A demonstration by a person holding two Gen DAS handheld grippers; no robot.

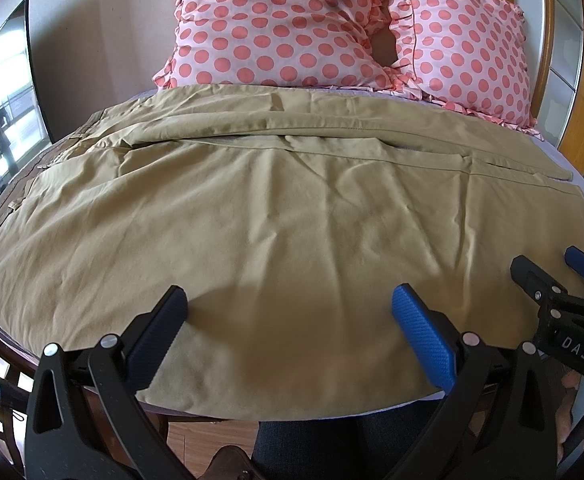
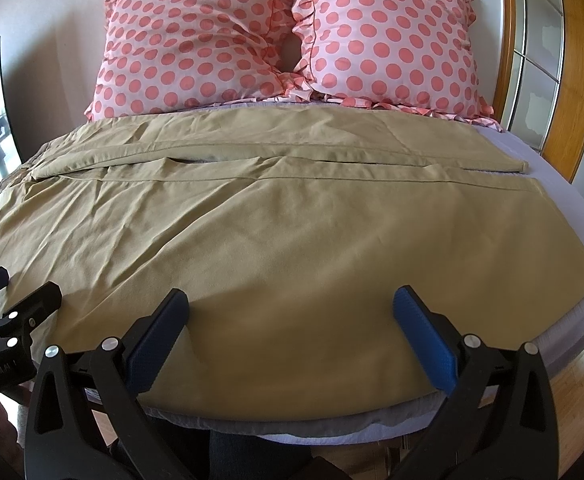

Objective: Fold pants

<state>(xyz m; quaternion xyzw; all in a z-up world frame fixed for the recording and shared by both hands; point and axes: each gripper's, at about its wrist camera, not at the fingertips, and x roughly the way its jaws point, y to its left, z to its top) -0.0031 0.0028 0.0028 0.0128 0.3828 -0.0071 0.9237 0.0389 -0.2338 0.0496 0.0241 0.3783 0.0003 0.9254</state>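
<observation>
On the bed (image 2: pixel 564 184), in front of the pillows (image 2: pixel 292 40), the pants (image 2: pixel 252 220) are spread flat, their long axis running across it: waistband to the left, cuffs to the right, one leg nearer the pillows than the other. The waistband is cut off at the left edge. The left gripper (image 1: pixel 292 336) and right gripper (image 2: pixel 292 336) are held wide apart over the pants' near edge, nothing clasped. A lilac sheet is seen past the cuffs, a wooden frame (image 2: pixel 576 80) right of the pillows, and wood floor below.
</observation>
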